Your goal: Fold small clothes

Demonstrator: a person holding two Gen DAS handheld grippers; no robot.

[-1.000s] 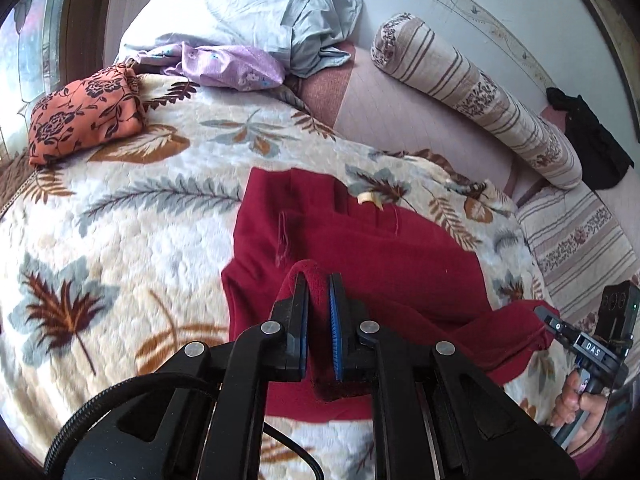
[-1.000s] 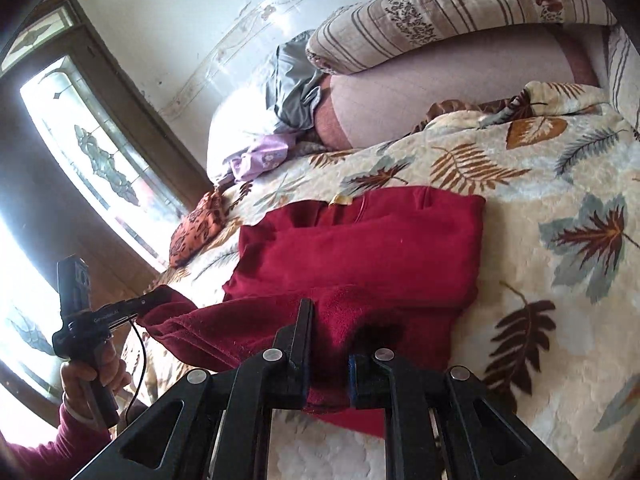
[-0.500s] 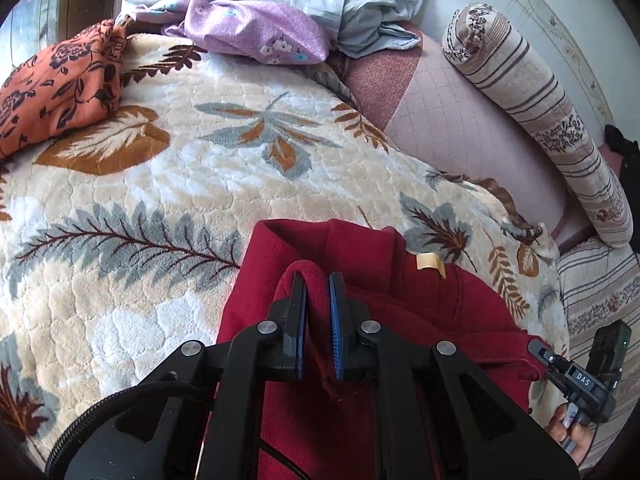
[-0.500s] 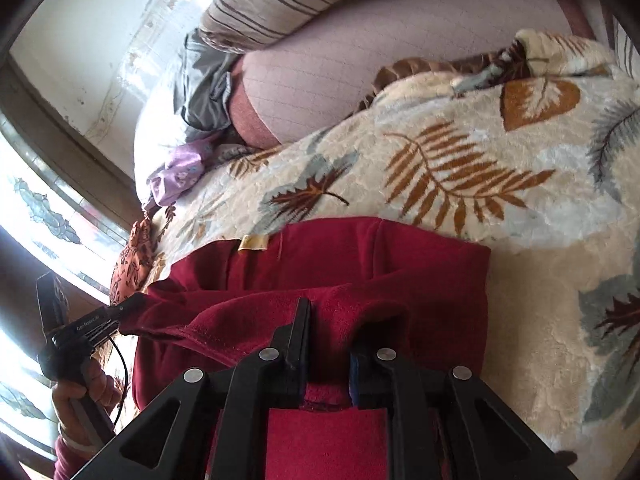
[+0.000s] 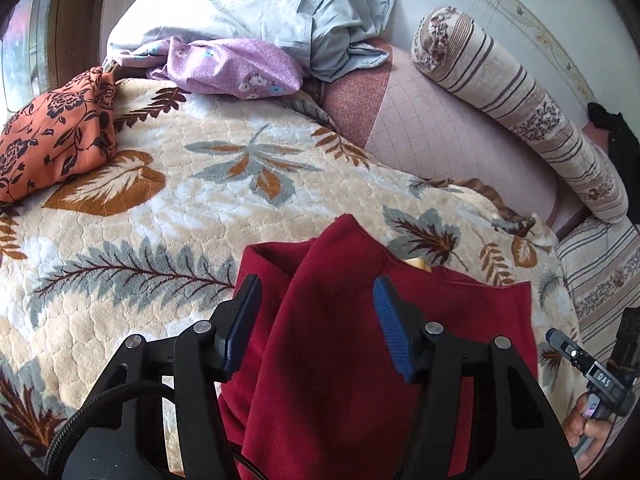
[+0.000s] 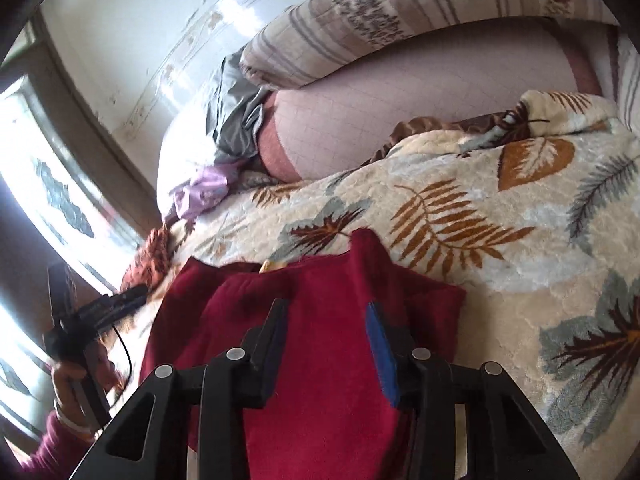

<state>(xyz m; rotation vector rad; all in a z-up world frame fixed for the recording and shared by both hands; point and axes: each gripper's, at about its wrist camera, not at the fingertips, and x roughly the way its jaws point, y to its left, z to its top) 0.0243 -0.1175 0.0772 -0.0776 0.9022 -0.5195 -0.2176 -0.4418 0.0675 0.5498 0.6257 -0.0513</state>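
Near the front edge of the bed (image 5: 120,216), on the leaf-patterned blanket (image 6: 500,240), lies the red garment (image 5: 460,320), doubled over so its upper layer covers the lower. Both tools stand wide and hold nothing: the left hand-held gripper (image 5: 316,320) spreads its jaws either side of a raised red fold, and the right hand-held gripper (image 6: 328,344) does likewise at the garment's other side. That spread likely lets the folded layer settle flat. An orange floral cloth (image 5: 56,132) sits near the bed's far left corner.
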